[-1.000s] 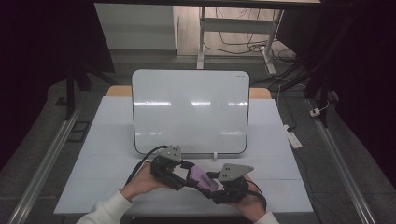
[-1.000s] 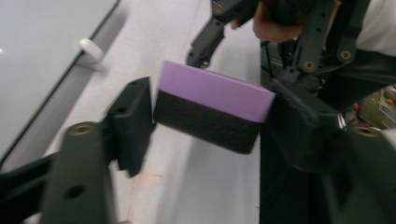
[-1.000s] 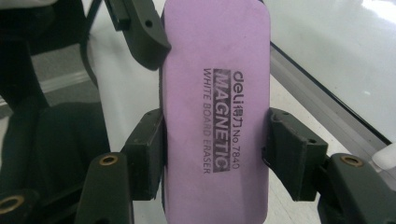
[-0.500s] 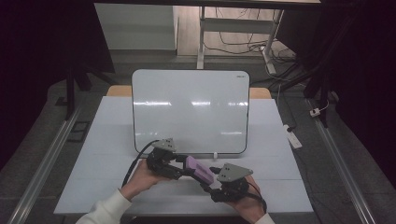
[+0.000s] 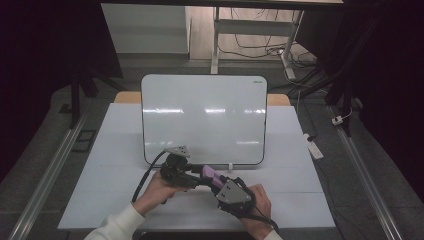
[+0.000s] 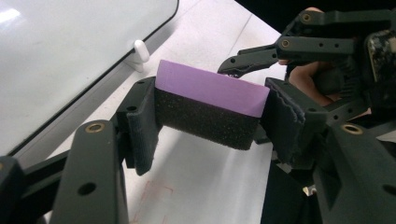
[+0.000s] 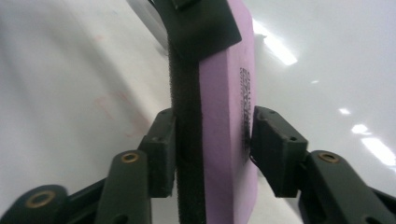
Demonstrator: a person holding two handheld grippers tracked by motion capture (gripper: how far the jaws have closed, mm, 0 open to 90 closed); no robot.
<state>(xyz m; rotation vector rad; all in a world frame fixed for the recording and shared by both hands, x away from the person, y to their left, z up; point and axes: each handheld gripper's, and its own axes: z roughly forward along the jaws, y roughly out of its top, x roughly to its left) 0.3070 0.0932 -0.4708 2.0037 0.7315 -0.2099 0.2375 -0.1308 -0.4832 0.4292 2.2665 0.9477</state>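
A: Purple foam on top, black felt beneath: that was the eraser [image 6: 208,105] you held clamped endwise in your left tongs [image 6: 210,126], both pads pressed hard against its short ends.

B: And where did it sit over the tabletop [image 5: 125,165]?

A: Lifted off it, just in front of the lower edge of the whiteboard [image 5: 204,117], between your two hands. From above, the eraser [image 5: 210,176] showed as a small purple patch between the left tongs [image 5: 196,179] and the right tongs [image 5: 216,184].

B: What were your right tongs doing?

A: They had just been closing, with the eraser [image 7: 219,116] standing between the jaws. In the right gripper view your right tongs [image 7: 212,140] straddled it across its thickness. The one pad lay against the black felt side, and the other came up to the purple face, right at the printed code (a dark speckled patch). That pad looked to be at the surface, though I couldn't tell how firmly it pressed.

B: So both tongs were on one eraser?

A: Yes. Your left pair gripped it by the ends, and your right pair closed over its flat faces. In the left gripper view the right tongs [image 6: 254,60] showed beyond the eraser, near your fingers. A small white clip [image 6: 139,50] sat at the whiteboard's [image 6: 70,56] bottom edge.
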